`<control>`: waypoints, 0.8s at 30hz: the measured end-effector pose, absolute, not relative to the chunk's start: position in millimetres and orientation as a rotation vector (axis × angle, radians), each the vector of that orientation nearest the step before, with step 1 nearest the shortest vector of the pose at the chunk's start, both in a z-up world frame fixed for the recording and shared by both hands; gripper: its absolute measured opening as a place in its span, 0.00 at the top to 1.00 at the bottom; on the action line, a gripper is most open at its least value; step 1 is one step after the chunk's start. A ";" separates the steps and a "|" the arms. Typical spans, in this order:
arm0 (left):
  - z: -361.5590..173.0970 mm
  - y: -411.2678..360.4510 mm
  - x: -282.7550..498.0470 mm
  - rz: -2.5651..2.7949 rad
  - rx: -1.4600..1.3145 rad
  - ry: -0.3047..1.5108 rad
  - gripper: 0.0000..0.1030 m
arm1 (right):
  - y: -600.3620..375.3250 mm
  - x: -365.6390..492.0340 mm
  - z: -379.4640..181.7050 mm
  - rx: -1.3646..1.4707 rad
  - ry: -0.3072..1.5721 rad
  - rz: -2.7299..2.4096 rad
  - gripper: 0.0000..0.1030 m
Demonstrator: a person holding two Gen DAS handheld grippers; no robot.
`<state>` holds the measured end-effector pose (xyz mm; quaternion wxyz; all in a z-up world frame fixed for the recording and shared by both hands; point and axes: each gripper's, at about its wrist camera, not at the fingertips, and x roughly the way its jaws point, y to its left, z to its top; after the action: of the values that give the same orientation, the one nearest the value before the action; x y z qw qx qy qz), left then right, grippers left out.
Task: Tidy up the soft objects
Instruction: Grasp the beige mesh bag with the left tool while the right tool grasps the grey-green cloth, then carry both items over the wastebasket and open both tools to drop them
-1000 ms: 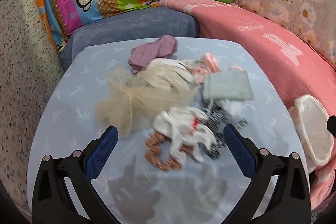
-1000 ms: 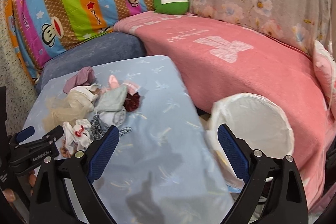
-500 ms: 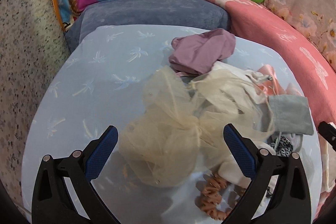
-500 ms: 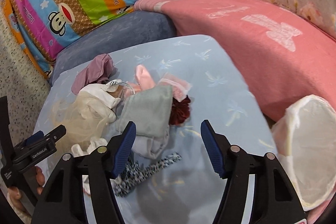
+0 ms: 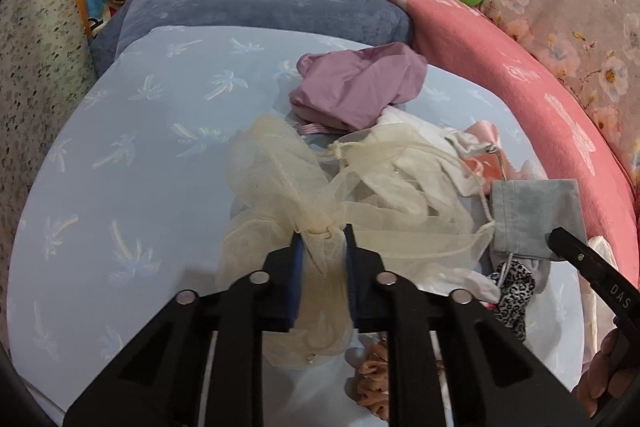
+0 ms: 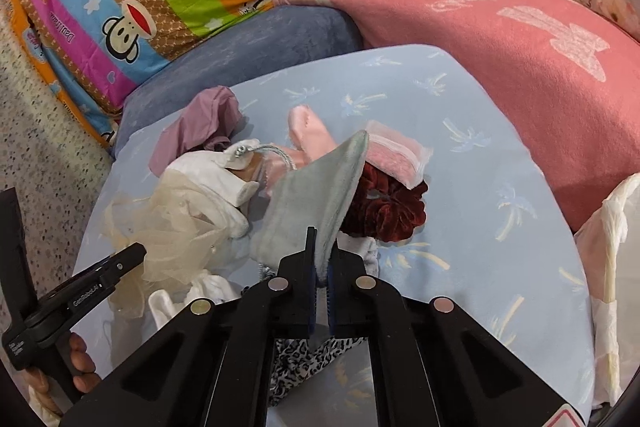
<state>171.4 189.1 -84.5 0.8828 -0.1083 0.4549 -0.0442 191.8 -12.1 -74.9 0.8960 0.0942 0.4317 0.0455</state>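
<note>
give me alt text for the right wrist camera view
The right gripper is shut on the edge of a grey pouch in a pile of soft items on a light blue table, beside a dark red scrunchie.

A heap of soft things lies on the pale blue palm-print cloth [image 5: 132, 155] — a cream tulle bow [image 5: 280, 195] bunched at its knot, a grey pouch [image 6: 316, 199] lifted by one corner, a crumpled mauve cloth [image 5: 360, 87], a dark red velvet scrunchie [image 6: 388, 207] beside the pouch — all touching or overlapping.
</note>
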 end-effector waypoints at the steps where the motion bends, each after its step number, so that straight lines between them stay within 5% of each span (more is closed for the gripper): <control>1: -80.6 187.7 170.0 -0.096 -0.216 0.938 0.86 | -12.6 187.9 -70.0 0.193 0.885 0.097 0.97; 24: 26.5 45.9 105.3 -0.412 -0.088 0.725 0.89 | -126.9 73.6 46.8 0.263 0.628 -0.040 0.97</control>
<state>105.3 45.9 26.5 0.9133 -0.0429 0.3521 -0.2000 73.6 -126.9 46.8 0.9424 0.1292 0.3080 -0.0195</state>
